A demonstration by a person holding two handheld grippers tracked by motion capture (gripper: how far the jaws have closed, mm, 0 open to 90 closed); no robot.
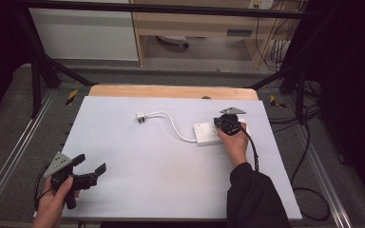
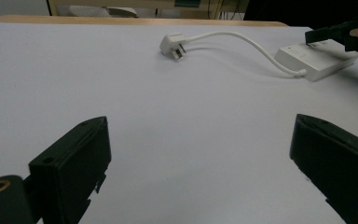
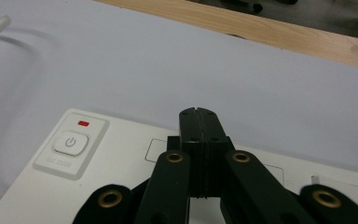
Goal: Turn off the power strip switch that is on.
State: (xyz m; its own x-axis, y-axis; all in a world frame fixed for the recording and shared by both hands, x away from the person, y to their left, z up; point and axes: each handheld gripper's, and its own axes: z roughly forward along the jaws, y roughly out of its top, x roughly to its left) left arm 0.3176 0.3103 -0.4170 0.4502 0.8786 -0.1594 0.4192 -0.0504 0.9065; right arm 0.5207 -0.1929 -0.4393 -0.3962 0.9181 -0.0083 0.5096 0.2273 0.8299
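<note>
A white power strip [image 1: 206,134] lies at the right of the white table, its power button [image 3: 70,142] and small red light [image 3: 83,123] facing up. Its white cable [image 1: 171,122] curves left to a white plug [image 1: 140,117] lying on the table. My right gripper [image 1: 222,121] hovers over the strip's top, jaws pressed together with nothing between them; its tip [image 3: 199,115] sits just right of the button. My left gripper [image 1: 91,167] rests near the front left corner, jaws wide apart and empty, pointing toward the plug [image 2: 172,46] and strip [image 2: 314,58].
The white sheet [image 1: 147,180] covers a wooden table whose far edge [image 1: 171,91] shows. Metal frame rails [image 1: 9,156] run along both sides. Black cables [image 1: 309,190] lie on the floor at the right.
</note>
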